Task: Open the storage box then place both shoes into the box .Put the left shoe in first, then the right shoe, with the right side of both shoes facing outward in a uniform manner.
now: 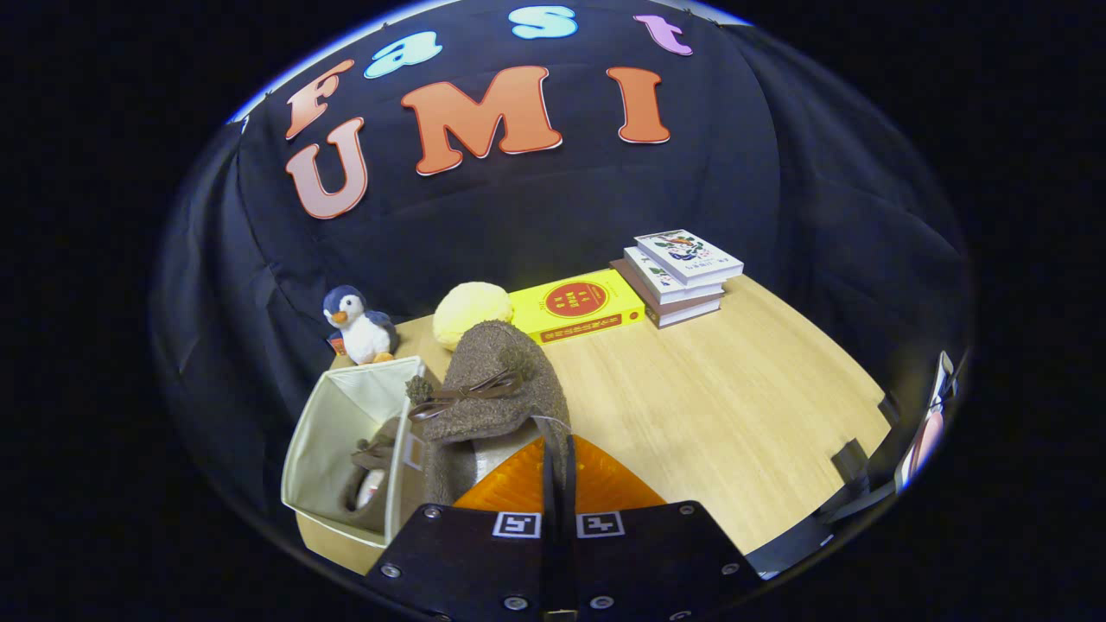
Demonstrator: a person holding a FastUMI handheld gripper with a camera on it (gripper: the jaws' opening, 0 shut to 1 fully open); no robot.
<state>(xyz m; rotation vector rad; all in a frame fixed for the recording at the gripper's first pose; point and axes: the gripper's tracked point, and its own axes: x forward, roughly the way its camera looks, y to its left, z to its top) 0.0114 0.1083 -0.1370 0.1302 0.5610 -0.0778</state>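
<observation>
My gripper (558,458) is shut on a brown fuzzy shoe (497,389), pinching its heel rim between both fingers. The shoe hangs toe-forward above the wooden table, with a brown bow and pompoms on top. Just to its left stands the open cream fabric storage box (333,432). A second brown shoe (373,479) lies inside that box, near its front wall.
A plush penguin (359,326) and a yellow round plush (471,313) sit at the back of the table (734,406). A yellow book (579,309) and a stack of books (678,275) lie beyond the shoe to the right.
</observation>
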